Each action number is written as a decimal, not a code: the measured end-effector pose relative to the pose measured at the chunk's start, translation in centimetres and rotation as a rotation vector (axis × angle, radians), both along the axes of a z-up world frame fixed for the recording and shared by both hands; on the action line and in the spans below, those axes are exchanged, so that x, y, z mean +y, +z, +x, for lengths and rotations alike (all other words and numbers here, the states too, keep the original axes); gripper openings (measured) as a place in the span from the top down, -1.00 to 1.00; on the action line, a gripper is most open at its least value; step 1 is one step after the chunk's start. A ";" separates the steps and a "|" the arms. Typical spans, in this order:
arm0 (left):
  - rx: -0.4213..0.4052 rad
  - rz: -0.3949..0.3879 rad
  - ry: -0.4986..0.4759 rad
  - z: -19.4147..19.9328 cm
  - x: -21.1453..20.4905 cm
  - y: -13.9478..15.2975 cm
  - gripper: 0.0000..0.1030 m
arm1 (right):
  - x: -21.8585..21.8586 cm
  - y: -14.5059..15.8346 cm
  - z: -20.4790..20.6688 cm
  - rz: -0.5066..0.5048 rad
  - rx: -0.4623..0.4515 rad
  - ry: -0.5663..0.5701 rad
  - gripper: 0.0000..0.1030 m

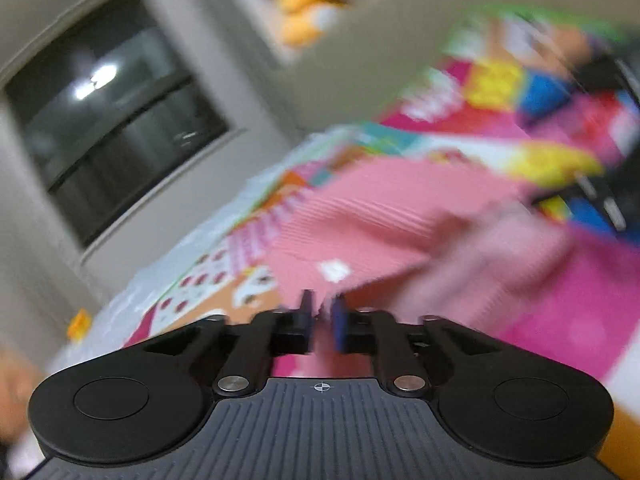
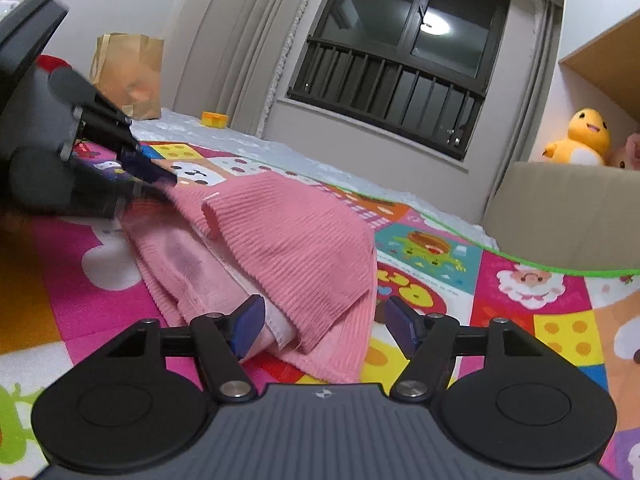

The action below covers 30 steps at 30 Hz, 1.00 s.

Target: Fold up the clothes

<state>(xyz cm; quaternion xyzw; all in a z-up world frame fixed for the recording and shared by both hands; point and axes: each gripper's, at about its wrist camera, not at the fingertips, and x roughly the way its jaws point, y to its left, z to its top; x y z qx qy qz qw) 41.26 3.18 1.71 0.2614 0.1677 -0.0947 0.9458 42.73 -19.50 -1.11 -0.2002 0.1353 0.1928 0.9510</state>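
A pink ribbed garment (image 2: 288, 240) lies partly folded on a colourful play mat (image 2: 532, 280) printed with cartoon squares. One layer of it is turned over another, with a lighter pink inner side (image 2: 188, 264) showing on the left.

The left gripper (image 1: 322, 318) has its fingers drawn close together on an edge of the pink garment (image 1: 360, 216), with cloth showing in the narrow slot between them. That view is blurred, so the grip itself is hard to judge there. In the right wrist view the same gripper (image 2: 160, 178) sits at the far left end of the garment, its tips pinched on the fabric corner and holding it slightly raised off the mat.

The right gripper (image 2: 324, 328) has its fingers wide apart at the near end of the garment. The left finger (image 2: 250, 320) touches the pale folded edge and the right finger (image 2: 402, 326) sits just beside the garment over the mat; it holds nothing.

Beyond the mat are a dark window with bars (image 2: 396, 60), a brown paper bag (image 2: 128, 72) at the far left, a small yellow box (image 2: 215, 119) near it, and a yellow plush duck (image 2: 580, 136) at the far right behind a beige cushion (image 2: 560, 212).
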 end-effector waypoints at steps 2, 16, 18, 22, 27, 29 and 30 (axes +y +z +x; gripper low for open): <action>0.003 -0.146 0.096 0.6 2.5 1.3 0.83 | 0.1 -0.1 -0.1 -0.011 -0.009 0.000 -0.33; 0.164 -0.493 0.057 -0.5 7.9 0.2 -0.61 | -2.6 1.7 2.9 0.366 0.249 -0.025 -0.64; 0.193 -0.533 0.080 1.1 7.5 0.2 -0.64 | -3.7 1.5 5.3 0.533 0.370 -0.079 -0.68; 0.334 -0.627 0.144 4.7 7.3 -1.2 -0.54 | -4.3 -0.4 9.0 0.713 0.549 -0.195 -0.80; 0.369 -0.648 0.118 5.4 6.8 -2.6 -0.18 | -2.9 -0.9 10.0 0.669 0.565 -0.082 0.17; 0.355 -0.622 0.125 5.2 6.3 -3.2 -0.24 | -2.3 -1.1 10.3 0.626 0.539 -0.082 0.17; 0.351 -0.619 0.128 5.0 6.3 -3.4 -0.27 | -2.0 -1.3 10.4 0.600 0.520 -0.084 0.17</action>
